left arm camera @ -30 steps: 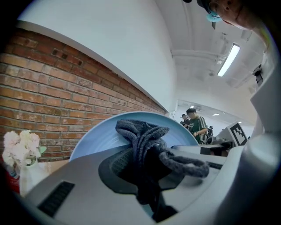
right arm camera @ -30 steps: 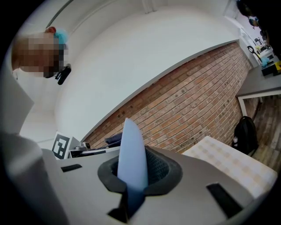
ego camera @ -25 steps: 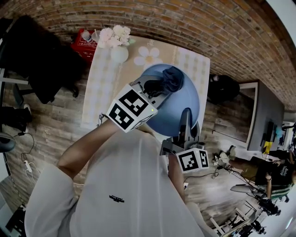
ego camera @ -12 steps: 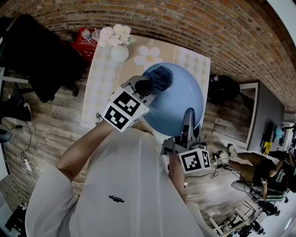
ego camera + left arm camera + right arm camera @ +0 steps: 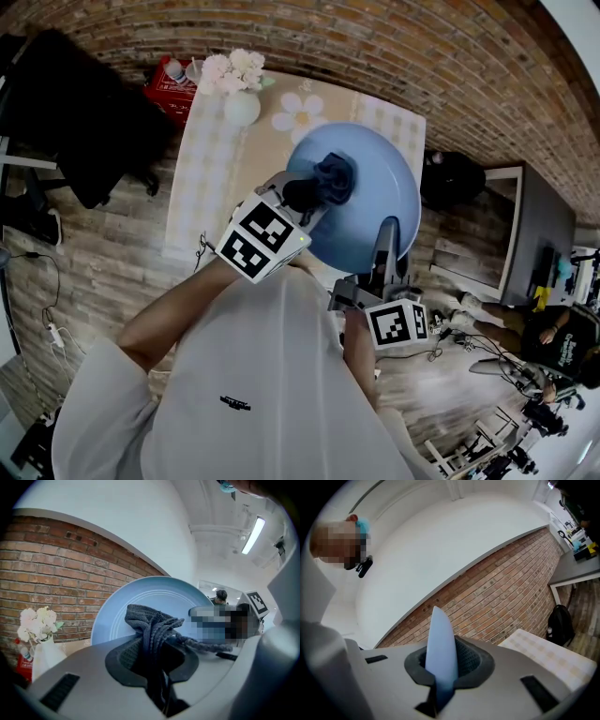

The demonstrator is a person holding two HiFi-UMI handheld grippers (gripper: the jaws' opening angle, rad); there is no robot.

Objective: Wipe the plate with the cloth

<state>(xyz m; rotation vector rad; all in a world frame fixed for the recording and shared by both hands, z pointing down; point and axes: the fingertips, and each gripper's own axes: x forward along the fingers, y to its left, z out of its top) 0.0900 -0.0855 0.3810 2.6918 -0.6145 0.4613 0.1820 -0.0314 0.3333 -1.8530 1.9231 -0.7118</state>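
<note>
Left hand-held gripper is clamped down on a dark grey cloth. A wad of it is bunched up past the jaw tips and pressed against the face of the blue plate. In the head view that puts the cloth a bit left of the plate's middle, just above the centre of the frame.

Right hand-held gripper is pinched onto the plate's rim, which shows edge-on between the jaws in its own view. In the head view it's got the plate by the lower right edge, holding it up tilted over the worktop.

The worktop has a pale checked covering and sits in the upper middle of the frame. Up at its top end, upper left of the plate, there's a white vase of pale flowers with a flower-shaped mat just beside it, and a red crate by the corner. Brick wall behind.
</note>
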